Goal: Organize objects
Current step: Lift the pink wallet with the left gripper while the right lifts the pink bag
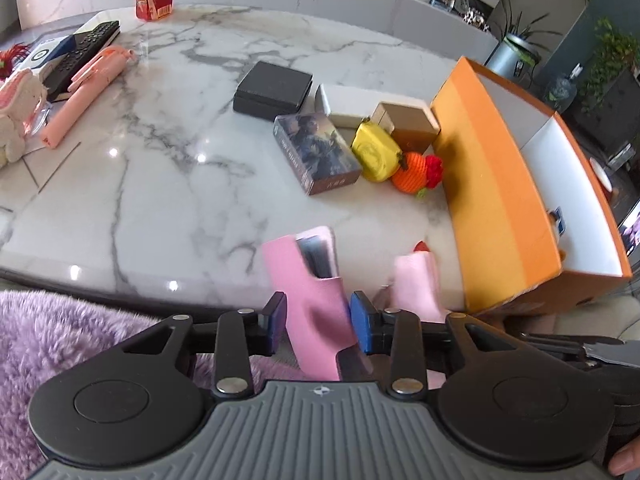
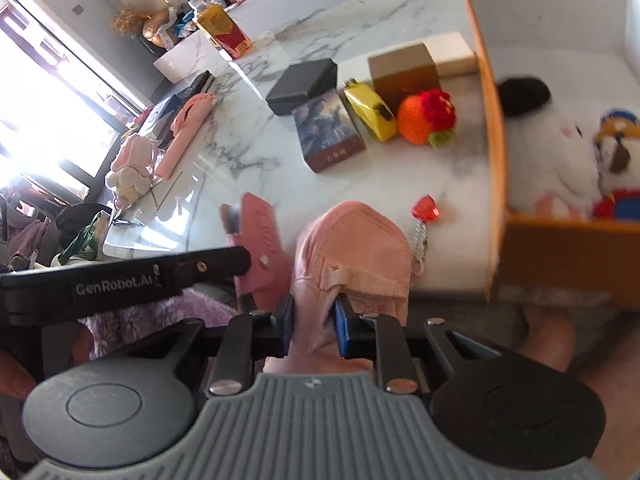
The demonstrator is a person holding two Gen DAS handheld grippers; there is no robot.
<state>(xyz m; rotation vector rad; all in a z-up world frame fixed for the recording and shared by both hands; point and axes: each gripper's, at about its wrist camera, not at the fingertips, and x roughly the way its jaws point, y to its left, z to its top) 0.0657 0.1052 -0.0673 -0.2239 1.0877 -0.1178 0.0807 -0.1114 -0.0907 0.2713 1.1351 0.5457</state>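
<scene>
My left gripper [image 1: 320, 312] is shut on a pink card case [image 1: 308, 280] that stands upright between the blue pads, a dark card showing in its pocket. My right gripper [image 2: 314, 316] is shut on a peach-pink fabric pouch [image 2: 356, 248], pinched near its hem. Both are held above the near edge of the marble table [image 1: 160, 160]. The pouch [image 1: 416, 280] also shows in the left wrist view, right of the case. An orange box [image 2: 494, 120] stands open to the right with plush toys [image 2: 552, 160] inside.
A black box [image 1: 272, 88], picture card box [image 1: 316, 152], yellow tape measure [image 1: 374, 152], knitted orange [image 1: 412, 176], brown box [image 1: 408, 124] and white box [image 1: 344, 104] cluster beside the orange box. A red heart keychain [image 2: 426, 206] lies near. A plush rabbit [image 1: 16, 120] and remote [image 1: 88, 48] sit far left.
</scene>
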